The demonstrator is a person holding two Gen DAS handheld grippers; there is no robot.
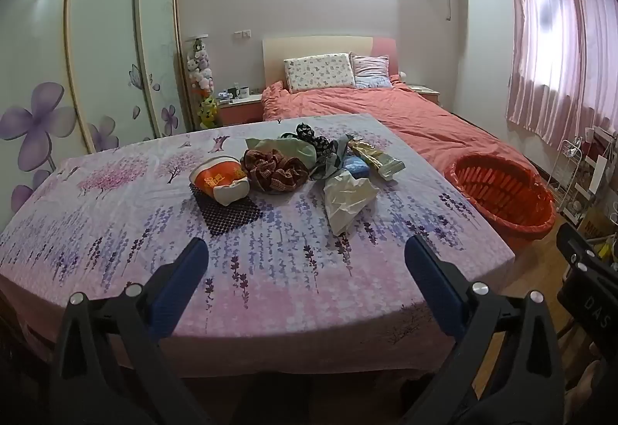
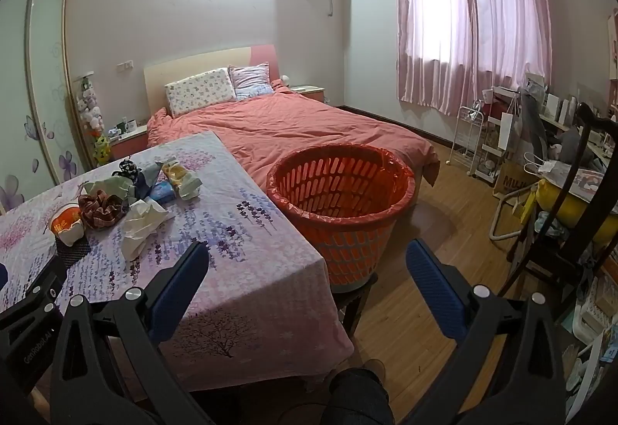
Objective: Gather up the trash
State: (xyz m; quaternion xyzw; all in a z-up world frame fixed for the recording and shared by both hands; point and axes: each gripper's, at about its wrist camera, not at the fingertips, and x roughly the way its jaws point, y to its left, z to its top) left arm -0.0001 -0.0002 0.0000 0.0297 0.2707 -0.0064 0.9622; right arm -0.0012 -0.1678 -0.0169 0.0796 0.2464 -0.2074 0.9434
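Note:
A pile of trash lies mid-table on the floral cloth [image 1: 270,270]: an orange-and-white cup [image 1: 218,179], a black mesh mat [image 1: 228,212], a brown checked scrunchie [image 1: 274,170], a crumpled white bag [image 1: 343,199], a gold wrapper [image 1: 376,156], a blue packet [image 1: 357,166]. The pile also shows in the right wrist view [image 2: 127,201]. An orange lined basket [image 2: 340,204] stands on a stool at the table's right edge; it also shows in the left wrist view [image 1: 502,193]. My left gripper [image 1: 305,251] is open and empty above the near table. My right gripper [image 2: 307,255] is open and empty near the table corner.
A bed with a salmon duvet [image 2: 289,123] lies behind the table. A wardrobe [image 1: 108,50] stands left. Racks, a chair and clutter [image 2: 540,174] fill the right side. Wooden floor [image 2: 425,289] lies beyond the basket. A knee [image 2: 355,398] shows below.

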